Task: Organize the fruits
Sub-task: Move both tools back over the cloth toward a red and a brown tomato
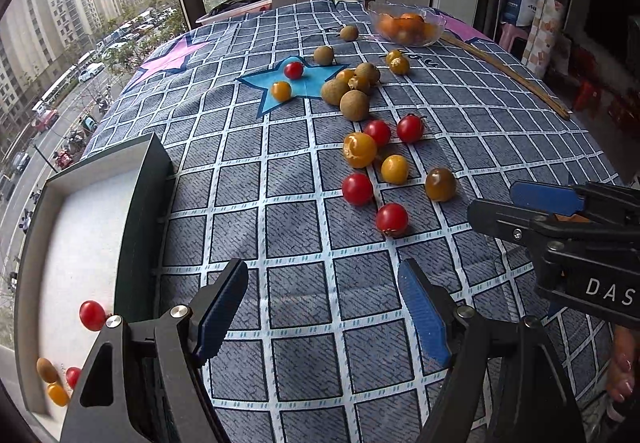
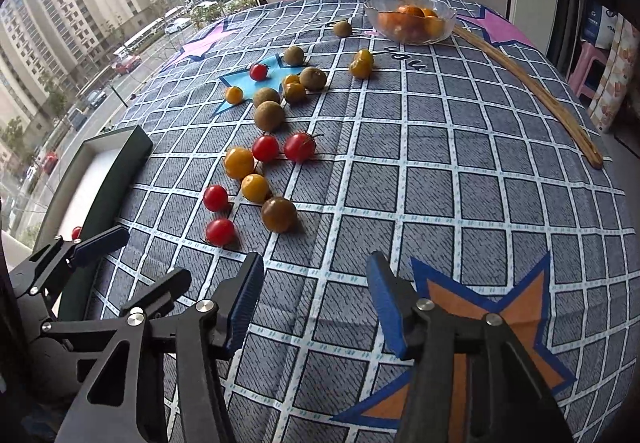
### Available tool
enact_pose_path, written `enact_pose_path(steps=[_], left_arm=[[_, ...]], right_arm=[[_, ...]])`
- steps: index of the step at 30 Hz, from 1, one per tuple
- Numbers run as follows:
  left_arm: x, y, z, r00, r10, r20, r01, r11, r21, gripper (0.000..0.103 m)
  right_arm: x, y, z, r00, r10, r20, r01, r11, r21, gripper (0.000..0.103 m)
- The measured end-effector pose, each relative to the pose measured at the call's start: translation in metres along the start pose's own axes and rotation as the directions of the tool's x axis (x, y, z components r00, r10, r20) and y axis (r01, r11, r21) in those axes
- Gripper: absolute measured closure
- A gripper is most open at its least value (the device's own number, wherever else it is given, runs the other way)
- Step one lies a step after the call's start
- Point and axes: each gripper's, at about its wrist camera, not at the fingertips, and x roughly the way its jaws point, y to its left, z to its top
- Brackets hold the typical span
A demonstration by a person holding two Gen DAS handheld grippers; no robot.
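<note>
Red and yellow cherry tomatoes and brown longans lie scattered on the checked cloth. The nearest red tomato [image 1: 392, 219] [image 2: 219, 231] lies just beyond both grippers, and a brownish tomato [image 1: 440, 184] [image 2: 279, 214] sits beside it. A longan cluster [image 1: 354, 105] [image 2: 269, 115] lies farther back. On the left, a dark box [image 1: 140, 211] [image 2: 116, 171] with a white floor holds a red tomato [image 1: 92, 315] and a few other fruits. My left gripper [image 1: 324, 311] [image 2: 154, 255] is open over bare cloth by the box. My right gripper [image 2: 316, 299] [image 1: 496, 205] is open with nothing between its fingers.
A glass bowl [image 1: 406, 23] [image 2: 410, 19] of oranges stands at the far side. A long wooden stick [image 1: 508, 75] [image 2: 532, 83] lies along the right edge. A pink tray [image 1: 240, 9] sits at the back left by the window. A hand [image 1: 622, 367] shows at lower right.
</note>
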Motion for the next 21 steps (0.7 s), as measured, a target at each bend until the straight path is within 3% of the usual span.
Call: enact_pose_path(steps=[6, 8, 13, 18, 21], left_arm=[[0.011, -0.01, 0.009, 1.0, 0.011, 0.001, -0.011, 0.999, 0.038, 0.025], [0.015, -0.014, 0.012, 1.0, 0.01, 0.0, -0.01, 0.999, 0.048, 0.038], [0.021, -0.018, 0.018, 1.0, -0.006, -0.007, 0.006, 0.999, 0.045, 0.041], [0.024, -0.022, 0.024, 1.0, -0.026, -0.009, 0.026, 0.999, 0.04, 0.055], [0.025, -0.025, 0.026, 0.999, -0.048, -0.015, 0.049, 0.998, 0.036, 0.071]], right_arm=[[0.019, 0.008, 0.016, 0.998, 0.05, -0.038, -0.051, 0.998, -0.039, 0.058], [0.027, 0.009, 0.019, 0.996, 0.061, -0.06, -0.063, 0.997, -0.039, 0.064], [0.032, 0.011, 0.024, 0.996, 0.046, -0.07, -0.05, 0.997, -0.058, 0.079], [0.029, 0.001, 0.025, 0.997, 0.053, -0.063, -0.054, 0.998, -0.012, 0.08], [0.023, -0.009, 0.022, 0.997, 0.059, -0.056, -0.058, 0.998, 0.023, 0.08]])
